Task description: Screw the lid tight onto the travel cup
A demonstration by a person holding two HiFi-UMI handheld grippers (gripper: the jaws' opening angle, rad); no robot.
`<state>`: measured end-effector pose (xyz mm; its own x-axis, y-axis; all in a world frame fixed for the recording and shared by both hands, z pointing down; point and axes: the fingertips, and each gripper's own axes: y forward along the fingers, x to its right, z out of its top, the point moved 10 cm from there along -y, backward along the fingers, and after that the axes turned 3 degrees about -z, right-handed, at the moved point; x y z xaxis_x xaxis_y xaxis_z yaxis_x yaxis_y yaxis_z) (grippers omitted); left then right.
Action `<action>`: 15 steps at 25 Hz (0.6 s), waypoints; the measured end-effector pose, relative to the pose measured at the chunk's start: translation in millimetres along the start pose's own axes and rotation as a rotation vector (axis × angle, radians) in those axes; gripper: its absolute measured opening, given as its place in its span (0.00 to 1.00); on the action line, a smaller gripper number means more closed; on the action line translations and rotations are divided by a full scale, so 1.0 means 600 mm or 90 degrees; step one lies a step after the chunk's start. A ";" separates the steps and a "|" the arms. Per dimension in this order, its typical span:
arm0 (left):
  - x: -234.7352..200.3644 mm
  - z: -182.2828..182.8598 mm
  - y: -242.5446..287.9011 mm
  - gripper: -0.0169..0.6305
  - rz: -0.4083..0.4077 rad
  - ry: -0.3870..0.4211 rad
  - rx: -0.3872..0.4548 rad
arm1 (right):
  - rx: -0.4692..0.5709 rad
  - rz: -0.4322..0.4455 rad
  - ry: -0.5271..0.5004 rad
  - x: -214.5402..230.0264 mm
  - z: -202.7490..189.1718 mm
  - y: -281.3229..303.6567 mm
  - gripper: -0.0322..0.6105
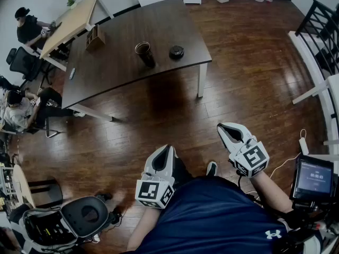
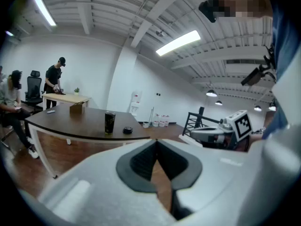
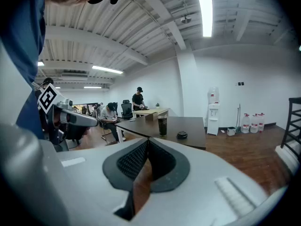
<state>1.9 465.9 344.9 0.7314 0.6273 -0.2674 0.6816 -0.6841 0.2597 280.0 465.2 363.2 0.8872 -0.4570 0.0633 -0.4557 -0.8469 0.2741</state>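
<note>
Approach step, nothing started. The left tongs (image 1: 168,150) and right tongs (image 1: 224,127) are clenched, empty, well apart from the tabletop (image 1: 116,62). The travel cup (image 1: 144,53) stands upright there, lid (image 1: 176,52) near it, off. Next move likely needs walking up, opening tongs, taking the lid.

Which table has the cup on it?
The dark brown table: the travel cup stands on it, its lid lying apart beside it. The light wooden table behind it shows no cup.
</note>
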 end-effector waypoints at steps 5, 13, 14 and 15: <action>-0.123 0.031 0.023 0.03 -0.019 0.007 0.005 | -0.026 -0.049 0.023 -0.019 0.014 0.095 0.07; -0.288 0.091 0.072 0.05 -0.099 -0.031 0.001 | -0.037 -0.096 0.061 -0.058 0.097 0.237 0.07; -0.299 0.094 0.080 0.10 -0.103 -0.033 -0.003 | -0.042 -0.091 0.057 -0.062 0.100 0.250 0.07; -0.309 0.097 0.087 0.13 -0.104 -0.033 -0.007 | -0.049 -0.086 0.052 -0.066 0.102 0.261 0.07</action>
<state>-99.0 292.3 354.2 0.6092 0.7099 -0.3536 0.7917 -0.5706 0.2183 169.3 333.6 344.7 0.9443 -0.3145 0.0973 -0.3281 -0.8745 0.3573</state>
